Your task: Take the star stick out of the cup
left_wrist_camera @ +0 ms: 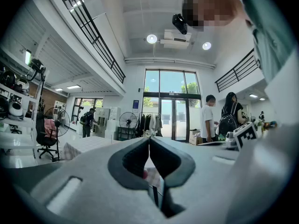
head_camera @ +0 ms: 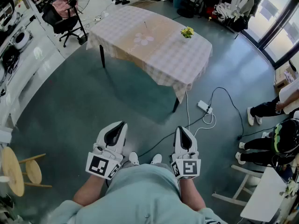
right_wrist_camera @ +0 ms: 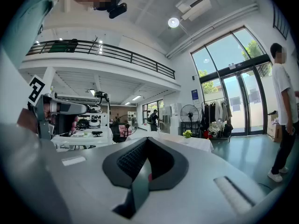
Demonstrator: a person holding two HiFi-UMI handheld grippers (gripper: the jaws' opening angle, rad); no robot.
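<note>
Far ahead stands a table (head_camera: 187, 59) under a checked cloth. On it lies a pale pink flower-shaped piece (head_camera: 143, 39), and a thin stick (head_camera: 145, 27) rises just behind it; at this distance I cannot make out a cup or a star. Both grippers are held close to the person's body, well short of the table. My left gripper (head_camera: 122, 124) points level with its jaws touching and nothing between them, as the left gripper view (left_wrist_camera: 149, 139) shows. My right gripper (head_camera: 181, 128) is also shut and empty (right_wrist_camera: 147, 140).
A small yellow flower bunch (head_camera: 187, 31) sits at the table's far right. A power strip with cables (head_camera: 204, 107) lies on the green floor near the table leg. An office chair (head_camera: 65, 20) stands at back left, wooden stools (head_camera: 21, 169) at left, seated people (head_camera: 273, 143) at right.
</note>
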